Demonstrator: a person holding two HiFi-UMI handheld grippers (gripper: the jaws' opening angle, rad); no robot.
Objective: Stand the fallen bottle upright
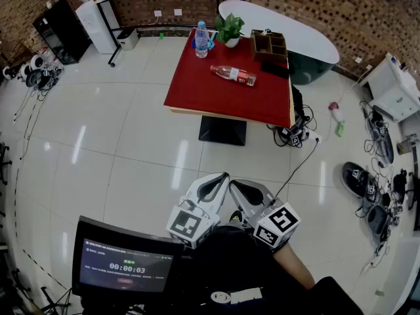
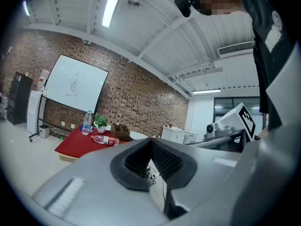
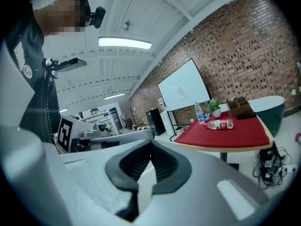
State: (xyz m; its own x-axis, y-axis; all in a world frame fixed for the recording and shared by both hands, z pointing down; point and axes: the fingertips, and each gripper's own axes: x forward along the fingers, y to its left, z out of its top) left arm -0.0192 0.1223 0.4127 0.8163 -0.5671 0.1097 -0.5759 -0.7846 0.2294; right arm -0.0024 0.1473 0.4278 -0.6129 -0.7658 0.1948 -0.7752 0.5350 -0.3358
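A clear plastic bottle with a red label (image 1: 233, 75) lies on its side on the red table (image 1: 216, 97), far ahead of me across the tiled floor. It also shows small in the left gripper view as the fallen bottle (image 2: 106, 140) and in the right gripper view as the fallen bottle (image 3: 219, 124). Both grippers are held close to my body, side by side and well short of the table. My left gripper (image 1: 224, 175) has its jaws together on nothing, seen closer as the left gripper (image 2: 151, 143). My right gripper (image 1: 233, 184) is likewise shut and empty, also seen as the right gripper (image 3: 150, 148).
On the table's far edge stand an upright bottle (image 1: 201, 39), a potted plant (image 1: 230, 28) and a wooden organizer (image 1: 270, 44). A monitor (image 1: 125, 264) sits at my lower left. Cables and a power strip (image 1: 293, 135) lie beside the table base, with shoes (image 1: 357, 179) at the right.
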